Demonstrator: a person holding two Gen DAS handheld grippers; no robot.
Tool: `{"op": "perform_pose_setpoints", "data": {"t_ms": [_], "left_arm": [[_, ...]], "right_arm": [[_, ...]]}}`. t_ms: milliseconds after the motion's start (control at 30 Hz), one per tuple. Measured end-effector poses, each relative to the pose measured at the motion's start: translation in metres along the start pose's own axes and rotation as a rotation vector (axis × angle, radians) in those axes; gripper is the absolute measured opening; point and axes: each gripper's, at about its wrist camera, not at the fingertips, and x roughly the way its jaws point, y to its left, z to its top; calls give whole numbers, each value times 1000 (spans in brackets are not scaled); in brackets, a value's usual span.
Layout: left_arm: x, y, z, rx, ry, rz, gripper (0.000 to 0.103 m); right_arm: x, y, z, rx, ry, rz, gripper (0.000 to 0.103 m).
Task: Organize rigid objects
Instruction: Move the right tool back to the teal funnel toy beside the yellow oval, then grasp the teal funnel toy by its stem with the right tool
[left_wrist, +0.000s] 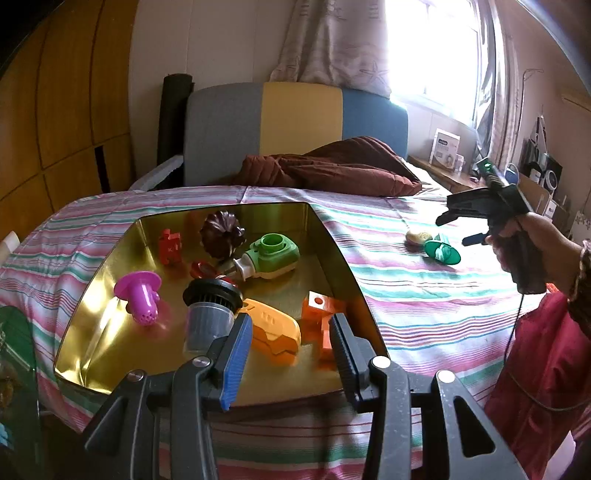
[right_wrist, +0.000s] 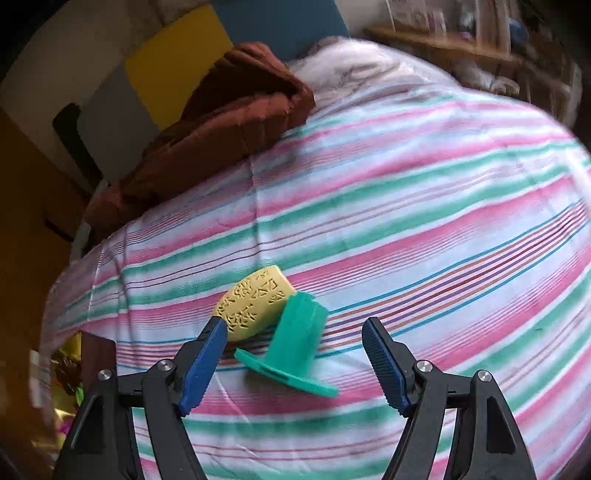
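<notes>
Green flanged plug lies on the striped bed beside the yellow carved piece; your right gripper is open above it. Straddle the stem only, then close. The left gripper waits empty, half-open, over the gold tin.

Bed under striped sheet, brown quilt, grey-yellow-blue headboard, overexposed curtained window, wooden wardrobe, possibly cluttered shelf.

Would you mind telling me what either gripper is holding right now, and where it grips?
Nothing is held: the left gripper and right gripper both have open, empty jaws.
</notes>
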Motion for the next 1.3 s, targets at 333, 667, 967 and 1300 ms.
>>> {"op": "perform_pose_setpoints", "data": {"t_ms": [333,667,967,1300], "left_arm": [[1,-6,3,19,15,-3,44],[4,-36,35,47,2,-80,44],[42,-92,91,26,108,-266,44],[148,-167,128,159,291,-280,63]], "right_arm": [[30,2,-11,-84,110,-14,35],[9,-47,-24,-113,170,67,32],[-2,-56,-31,-123,114,81,32],[-3,-67,-25,-90,121,43,32]]}}
